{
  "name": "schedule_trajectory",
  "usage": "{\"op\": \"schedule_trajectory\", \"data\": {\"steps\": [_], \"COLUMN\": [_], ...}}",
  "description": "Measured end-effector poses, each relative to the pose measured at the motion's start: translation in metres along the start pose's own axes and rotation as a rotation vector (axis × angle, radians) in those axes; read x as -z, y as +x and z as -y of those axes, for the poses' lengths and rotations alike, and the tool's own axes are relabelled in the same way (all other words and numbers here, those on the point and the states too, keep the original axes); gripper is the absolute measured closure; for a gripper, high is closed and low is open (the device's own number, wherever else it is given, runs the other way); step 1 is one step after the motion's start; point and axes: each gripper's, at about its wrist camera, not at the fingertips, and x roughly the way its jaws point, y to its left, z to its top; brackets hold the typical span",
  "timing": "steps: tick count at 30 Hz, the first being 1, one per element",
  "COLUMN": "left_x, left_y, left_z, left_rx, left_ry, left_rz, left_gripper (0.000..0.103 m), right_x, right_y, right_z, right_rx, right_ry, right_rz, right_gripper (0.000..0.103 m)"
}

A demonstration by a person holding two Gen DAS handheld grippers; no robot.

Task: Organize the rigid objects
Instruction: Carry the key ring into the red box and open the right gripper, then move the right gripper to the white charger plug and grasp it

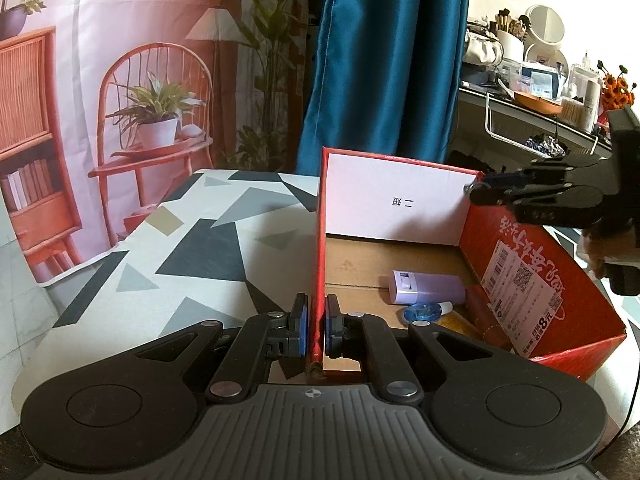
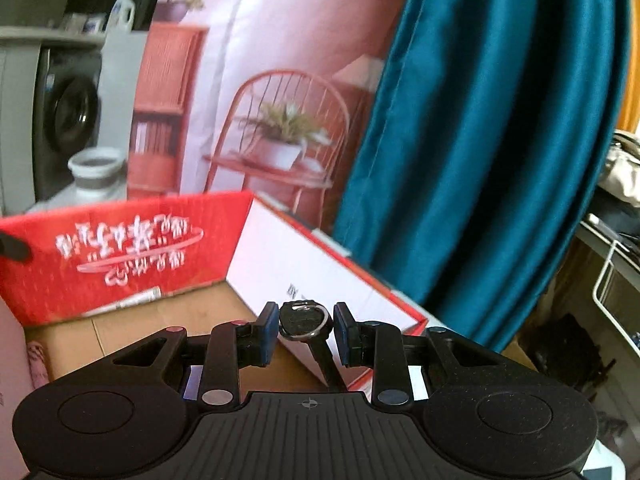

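The red box (image 1: pixel 516 280) is seen at centre right of the left view, its near wall clenched by the left gripper (image 1: pixel 316 330). A purple bottle (image 1: pixel 426 288) is seen lying on its floor. At bottom centre of the right view, a black key (image 2: pixel 306 322) is grasped by the right gripper (image 2: pixel 306 334) above the box.

A red cardboard box (image 1: pixel 520 272) with white lettering and a brown floor holds a pale purple tube (image 1: pixel 428 287). The tablecloth (image 1: pixel 192 248) shows grey, black and tan triangles on white.
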Motion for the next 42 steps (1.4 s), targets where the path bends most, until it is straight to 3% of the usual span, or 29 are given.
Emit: {"op": "schedule_trajectory", "data": {"steps": [10, 18, 20, 28, 33, 35, 37, 42], "left_x": [0.000, 0.000, 0.000, -0.001, -0.001, -0.001, -0.001, -0.001], "left_y": [0.001, 0.001, 0.001, 0.000, 0.000, 0.000, 0.000, 0.000], "left_z": [0.000, 0.001, 0.001, 0.002, 0.004, 0.004, 0.004, 0.004], "left_rx": [0.003, 0.000, 0.000, -0.006, -0.014, -0.016, -0.016, -0.016], "left_ry": [0.002, 0.004, 0.005, 0.007, 0.015, 0.018, 0.019, 0.020], "left_rz": [0.003, 0.004, 0.003, 0.000, -0.001, -0.002, -0.002, -0.001], "left_gripper": [0.094, 0.094, 0.094, 0.094, 0.094, 0.094, 0.094, 0.094], "right_x": [0.011, 0.013, 0.016, 0.049, 0.082, 0.097, 0.109, 0.129], "right_y": [0.016, 0.002, -0.006, -0.030, -0.034, -0.032, -0.027, -0.010], "right_z": [0.000, 0.011, 0.016, 0.047, 0.076, 0.083, 0.084, 0.078], "right_rx": [0.021, 0.061, 0.090, 0.240, 0.315, 0.332, 0.340, 0.339], "right_ry": [0.016, 0.089, 0.123, 0.244, 0.383, 0.428, 0.435, 0.426], "right_rz": [-0.064, 0.012, 0.051, 0.116, 0.085, 0.062, 0.036, -0.050], "right_gripper": [0.075, 0.071, 0.065, 0.059, 0.058, 0.048, 0.037, 0.036]}}
